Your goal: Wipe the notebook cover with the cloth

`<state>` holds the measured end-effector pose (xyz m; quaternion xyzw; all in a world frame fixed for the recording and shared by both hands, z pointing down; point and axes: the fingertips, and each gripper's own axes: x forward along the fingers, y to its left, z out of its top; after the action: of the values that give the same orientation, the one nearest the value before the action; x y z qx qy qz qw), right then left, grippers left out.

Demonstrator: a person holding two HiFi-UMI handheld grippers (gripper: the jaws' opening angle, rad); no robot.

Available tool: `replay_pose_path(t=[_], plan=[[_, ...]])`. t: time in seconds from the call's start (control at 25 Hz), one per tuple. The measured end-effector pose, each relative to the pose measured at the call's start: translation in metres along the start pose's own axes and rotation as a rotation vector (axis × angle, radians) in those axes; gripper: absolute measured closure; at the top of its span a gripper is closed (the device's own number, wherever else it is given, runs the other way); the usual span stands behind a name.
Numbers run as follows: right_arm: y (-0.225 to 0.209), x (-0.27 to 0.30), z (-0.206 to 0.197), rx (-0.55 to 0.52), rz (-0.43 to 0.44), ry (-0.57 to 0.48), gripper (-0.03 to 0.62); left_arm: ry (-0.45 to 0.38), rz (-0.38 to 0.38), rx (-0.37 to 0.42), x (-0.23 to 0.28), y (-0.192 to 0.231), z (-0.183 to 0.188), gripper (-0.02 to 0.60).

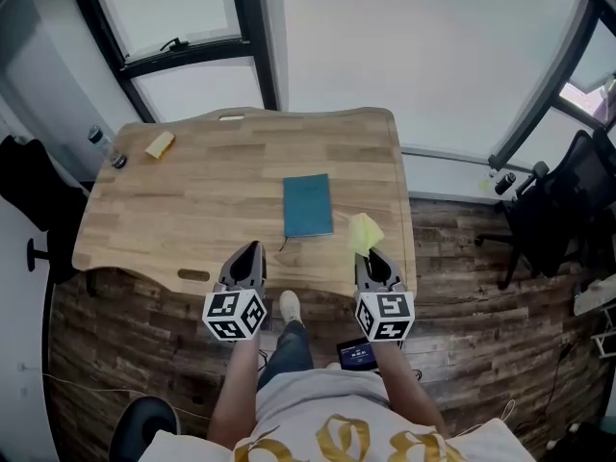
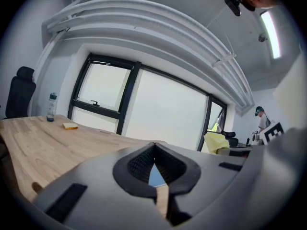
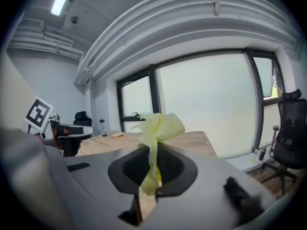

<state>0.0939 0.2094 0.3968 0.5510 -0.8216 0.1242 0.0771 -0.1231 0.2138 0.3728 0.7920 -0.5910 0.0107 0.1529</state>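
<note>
Wooden table (image 1: pixel 192 200) carries the teal notebook (image 1: pixel 308 206), lying flat just beyond our grippers. Our right gripper (image 1: pixel 371 256) clamps the yellow cloth (image 1: pixel 365 231); our left gripper (image 1: pixel 251 250) has its jaws together on nothing.

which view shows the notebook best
The head view: the whole teal notebook lies flat on the table, seen from above. The left gripper view shows only a blue sliver of it; the right gripper view shows none.

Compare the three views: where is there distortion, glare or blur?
Head view: even daylight, window blown out white, table sharp. Left gripper view: fisheye curves the ceiling ribs, corners go black, left gripper soft up close. Right gripper view: same fisheye; cloth clear against the glaring window.
</note>
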Motion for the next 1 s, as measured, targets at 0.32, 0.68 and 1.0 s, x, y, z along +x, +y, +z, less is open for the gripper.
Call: replay_pose_path(t=[0.32, 0.68, 1.0], plan=[[-0.024, 0.106, 0.013, 0.094, -0.084, 0.049, 0.557, 0.085, -0.018, 0.071, 0.113, 0.056, 0.01, 0.568], [-0.04, 0.188, 0.013, 0.125, -0.195, 0.112, 0.557, 0.161, -0.163, 0.026, 0.209, 0.088, 0.01, 0.568], [-0.048, 0.214, -0.002, 0.059, -0.265, 0.186, 0.557, 0.251, -0.121, -0.02, 0.25, 0.118, -0.017, 0.567]])
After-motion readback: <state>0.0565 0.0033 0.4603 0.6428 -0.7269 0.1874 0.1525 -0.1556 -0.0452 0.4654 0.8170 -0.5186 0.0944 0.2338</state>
